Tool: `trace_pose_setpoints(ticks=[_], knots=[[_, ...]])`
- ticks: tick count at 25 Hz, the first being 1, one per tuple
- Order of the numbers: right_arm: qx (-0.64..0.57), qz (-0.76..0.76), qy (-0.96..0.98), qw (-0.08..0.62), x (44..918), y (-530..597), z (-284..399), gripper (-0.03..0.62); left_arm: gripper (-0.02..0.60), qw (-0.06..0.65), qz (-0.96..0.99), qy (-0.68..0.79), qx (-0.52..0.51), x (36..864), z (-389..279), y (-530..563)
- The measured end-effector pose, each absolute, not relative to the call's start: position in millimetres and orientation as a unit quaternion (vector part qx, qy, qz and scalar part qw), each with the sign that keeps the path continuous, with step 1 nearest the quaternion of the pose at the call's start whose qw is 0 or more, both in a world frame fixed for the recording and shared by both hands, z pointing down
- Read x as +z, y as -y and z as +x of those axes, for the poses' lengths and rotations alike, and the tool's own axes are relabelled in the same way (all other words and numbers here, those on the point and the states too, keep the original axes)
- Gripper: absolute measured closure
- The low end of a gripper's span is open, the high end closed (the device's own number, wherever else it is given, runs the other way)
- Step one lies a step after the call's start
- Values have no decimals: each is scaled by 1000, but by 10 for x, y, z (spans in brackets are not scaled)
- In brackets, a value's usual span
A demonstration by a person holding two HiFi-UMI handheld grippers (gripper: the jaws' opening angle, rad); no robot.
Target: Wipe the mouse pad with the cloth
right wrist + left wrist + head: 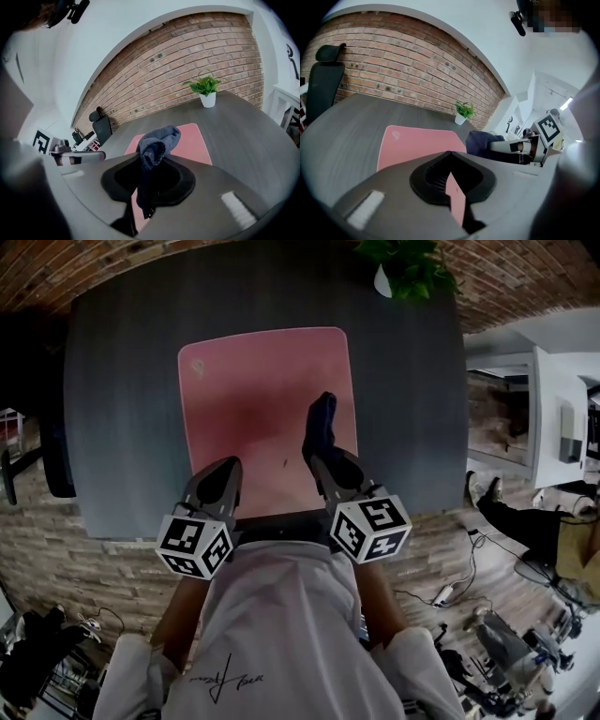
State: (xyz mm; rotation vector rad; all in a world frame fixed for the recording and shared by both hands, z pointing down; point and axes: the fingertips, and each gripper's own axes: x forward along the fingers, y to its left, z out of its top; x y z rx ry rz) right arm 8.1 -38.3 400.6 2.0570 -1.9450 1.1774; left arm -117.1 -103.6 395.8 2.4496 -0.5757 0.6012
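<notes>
right gripper (146, 158) pinching cloth (160, 137), left gripper (449, 153) closed

The mouse pad (267, 395) is plain pink and the cloth (322, 423) dark blue. The table (122, 381) is dark grey with a fine grain, the wall (187, 51) red-brown brick, and the plant (412, 259) green in a white pot (382, 281).

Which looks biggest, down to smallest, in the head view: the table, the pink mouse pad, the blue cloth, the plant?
1. table
2. mouse pad
3. cloth and plant: they look about alike. The picture's edge cuts the plant off, so I won't rank them.
</notes>
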Motion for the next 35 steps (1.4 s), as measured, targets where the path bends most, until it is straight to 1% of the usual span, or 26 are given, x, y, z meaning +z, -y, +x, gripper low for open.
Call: trace_pose_setpoints(ticks=[6, 13, 18, 32, 35], knots=[[394, 664, 634, 54, 4121, 487, 415, 536, 572, 296, 905, 242, 184, 3825, -994, 1185], [393, 664, 630, 81, 4312, 652, 843, 536, 571, 291, 901, 249, 203, 3920, -782, 1252], [396, 656, 636, 94, 4488, 793, 969, 536, 569, 300, 894, 261, 208, 4046, -731, 1271], [400, 657, 631, 100, 4723, 1158, 1206, 536, 569, 328, 886, 241, 222, 4259, -528, 1284], [407, 654, 630, 99, 4787, 1224, 1211, 536, 569, 325, 886, 241, 228, 4299, -536, 1308]])
